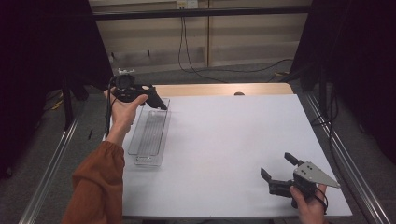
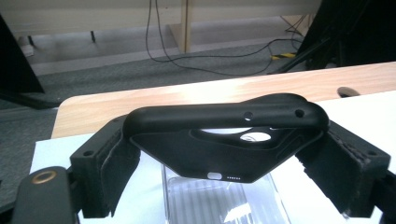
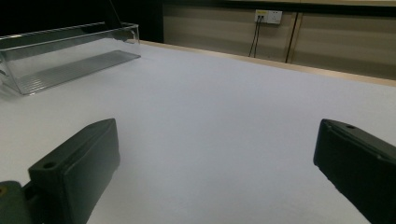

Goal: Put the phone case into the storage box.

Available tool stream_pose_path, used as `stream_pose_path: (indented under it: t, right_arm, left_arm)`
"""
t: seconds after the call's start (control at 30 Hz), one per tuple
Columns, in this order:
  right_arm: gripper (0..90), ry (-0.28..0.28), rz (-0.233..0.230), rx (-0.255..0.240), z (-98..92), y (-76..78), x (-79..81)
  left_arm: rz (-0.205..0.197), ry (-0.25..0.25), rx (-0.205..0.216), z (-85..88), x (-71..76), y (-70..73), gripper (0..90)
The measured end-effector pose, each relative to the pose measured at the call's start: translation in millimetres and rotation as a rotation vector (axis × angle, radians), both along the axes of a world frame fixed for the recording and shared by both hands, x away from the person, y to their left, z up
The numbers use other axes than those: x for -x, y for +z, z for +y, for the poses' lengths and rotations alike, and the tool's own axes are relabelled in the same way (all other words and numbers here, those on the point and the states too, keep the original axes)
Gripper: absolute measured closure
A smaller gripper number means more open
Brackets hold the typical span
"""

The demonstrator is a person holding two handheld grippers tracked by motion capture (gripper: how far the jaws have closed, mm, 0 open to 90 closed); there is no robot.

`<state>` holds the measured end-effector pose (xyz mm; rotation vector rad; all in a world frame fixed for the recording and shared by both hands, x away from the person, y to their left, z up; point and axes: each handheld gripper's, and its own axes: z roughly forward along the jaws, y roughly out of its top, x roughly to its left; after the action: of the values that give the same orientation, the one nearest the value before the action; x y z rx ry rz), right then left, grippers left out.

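Note:
A black phone case [image 1: 159, 102] is clamped between the jaws of my left gripper [image 1: 150, 95], held in the air over the far end of a clear plastic tray [image 1: 148, 135]. In the left gripper view the case [image 2: 224, 135] lies crosswise between the padded jaws of the left gripper [image 2: 226, 156], its camera cut-out showing, and the ribbed tray [image 2: 224, 203] sits below. My right gripper [image 1: 278, 165] hovers open near the table's front right corner with nothing in it. The right gripper [image 3: 215, 154] faces the white surface, the tray [image 3: 70, 56] far off to its left.
The white tabletop [image 1: 224, 140] stretches between the tray and the right gripper. A wooden strip [image 1: 219, 89] with a cable hole runs along the far edge. Cables lie on the floor beyond. Metal rails flank the table on both sides.

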<state>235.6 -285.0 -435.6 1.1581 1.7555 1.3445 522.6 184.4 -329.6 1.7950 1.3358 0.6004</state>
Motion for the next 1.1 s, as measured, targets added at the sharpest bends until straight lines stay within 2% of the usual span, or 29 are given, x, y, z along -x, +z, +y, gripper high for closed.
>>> stream_pose_path:
  t: [0.27, 0.53, 0.83, 0.97, 1.1]
  right_arm:
    - [0.2, 0.000, 0.001, 0.000, 0.0, 0.0, 0.0]
    - [0.2, 0.004, -0.001, 0.002, 0.1, -0.1, 0.3]
    - [0.1, 0.004, -0.002, 0.002, 0.2, 0.0, 0.5]
    - [0.0, 0.002, -0.003, -0.002, -0.1, 0.2, 0.9]
    - [0.1, 0.005, -0.004, 0.000, 0.0, 0.3, 1.1]
  left_arm:
    - [-0.009, 0.022, -0.012, -4.0, -3.5, -6.1, 14.7]
    - [0.011, 0.034, -0.029, -9.1, -6.1, -13.1, 14.6]
    - [0.012, 0.042, -0.037, -11.3, -8.8, -21.5, 14.5]
    - [0.010, 0.034, -0.061, -14.0, -8.7, -23.7, 14.4]
    - [0.008, 0.047, -0.049, -14.7, -9.9, -27.2, 14.3]
